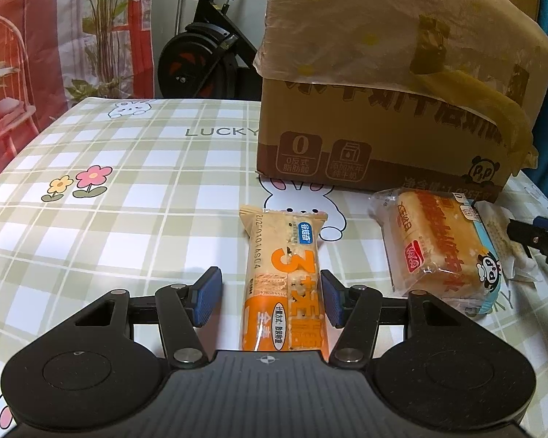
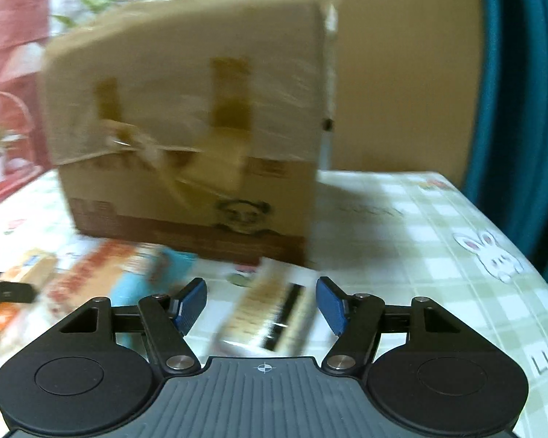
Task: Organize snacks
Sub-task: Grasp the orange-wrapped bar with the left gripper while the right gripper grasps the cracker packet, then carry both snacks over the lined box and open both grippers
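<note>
Step in hand: While both tools sit low over the surface (image 1: 128,168), covered in a green-and-white checked cloth with bunny prints, we judge that we are lining up to pick up snacks.
Left gripper (image 1: 271,297): its blue ribbed pads stand apart on either side of the orange-and-cream crinkly plastic cracker packet (image 1: 284,281), the right pad touching or nearly touching the wrapper, the left one clear of it.
Right gripper (image 2: 261,304): jaws apart around a pale, flat snack packet (image 2: 270,323) with a dark stripe; the view is blurred, so we cannot tell whether anything touches.
Other snack: a soft yellow cake slice in a clear, glossy wrapper with blue edging (image 1: 440,252) lies just right of the cracker packet.
Container: a taped brown cardboard box (image 1: 383,127), draped with thin plastic film, stands behind the snacks.
Next move: we judge the left pads must close squarely on the packet's narrow sides, gently, since the contents look brittle.
</note>
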Demonstrator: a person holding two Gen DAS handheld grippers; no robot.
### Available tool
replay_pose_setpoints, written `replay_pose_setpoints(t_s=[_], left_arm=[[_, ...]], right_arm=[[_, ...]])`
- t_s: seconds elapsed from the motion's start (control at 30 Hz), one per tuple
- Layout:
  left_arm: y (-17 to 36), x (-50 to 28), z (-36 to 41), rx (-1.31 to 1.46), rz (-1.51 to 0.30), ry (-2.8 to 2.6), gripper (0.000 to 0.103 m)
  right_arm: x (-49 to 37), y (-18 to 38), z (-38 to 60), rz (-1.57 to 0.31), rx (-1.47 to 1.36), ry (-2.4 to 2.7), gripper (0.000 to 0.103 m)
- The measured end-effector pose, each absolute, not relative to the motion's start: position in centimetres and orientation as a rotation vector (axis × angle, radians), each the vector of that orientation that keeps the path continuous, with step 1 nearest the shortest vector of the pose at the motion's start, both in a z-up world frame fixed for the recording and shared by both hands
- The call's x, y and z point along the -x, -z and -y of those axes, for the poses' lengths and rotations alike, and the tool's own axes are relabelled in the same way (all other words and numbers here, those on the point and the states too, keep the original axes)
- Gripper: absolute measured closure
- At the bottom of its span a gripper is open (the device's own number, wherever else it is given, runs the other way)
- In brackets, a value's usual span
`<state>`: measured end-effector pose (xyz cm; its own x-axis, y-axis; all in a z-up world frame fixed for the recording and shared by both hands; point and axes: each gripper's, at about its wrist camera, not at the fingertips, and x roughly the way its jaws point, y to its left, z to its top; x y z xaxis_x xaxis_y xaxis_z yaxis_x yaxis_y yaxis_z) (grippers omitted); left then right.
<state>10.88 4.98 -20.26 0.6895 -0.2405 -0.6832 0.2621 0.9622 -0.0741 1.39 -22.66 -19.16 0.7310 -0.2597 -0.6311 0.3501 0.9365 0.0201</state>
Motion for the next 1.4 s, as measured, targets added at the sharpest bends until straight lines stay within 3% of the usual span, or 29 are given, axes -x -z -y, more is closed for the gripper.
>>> replay_pose_setpoints(t_s=[0.53, 0.6, 0.63, 0.8, 0.93, 1.13, 1.4], left_arm=[[20.4, -10.2, -4.4, -0.080, -0.739, 0.255, 0.041], [20.3, -10.1, -4.6, -0.071, -0.738, 0.249, 0.051], [20.2, -10.1, -4.8, -0.060, -0.738, 0.258, 0.063], [19.9, -10.0, -5.6, -0.001, -0.767, 0.291, 0.064], [19.6, -9.5, -6.1, 0.017, -0.761, 0.286, 0.064], [17.2, -8.5, -6.7, 0.048, -0.699, 0.279, 0.065], [9.7, -9.2, -6.1, 0.051, -0.504, 0.309, 0.064]], right_arm=[[-4.0, 21.5, 22.6, -0.778, -0.092, 0.363, 0.038], [-4.0, 21.4, 22.7, -0.777, -0.100, 0.351, 0.041], [-3.9, 21.4, 22.6, -0.776, -0.102, 0.340, 0.043], [-3.3, 20.8, 22.6, -0.788, -0.106, 0.313, 0.059], [-2.0, 20.3, 22.9, -0.786, -0.132, 0.288, 0.060], [0.7, 17.0, 24.0, -0.671, -0.164, 0.278, 0.060], [2.2, 8.5, 26.2, -0.404, -0.148, 0.303, 0.060]])
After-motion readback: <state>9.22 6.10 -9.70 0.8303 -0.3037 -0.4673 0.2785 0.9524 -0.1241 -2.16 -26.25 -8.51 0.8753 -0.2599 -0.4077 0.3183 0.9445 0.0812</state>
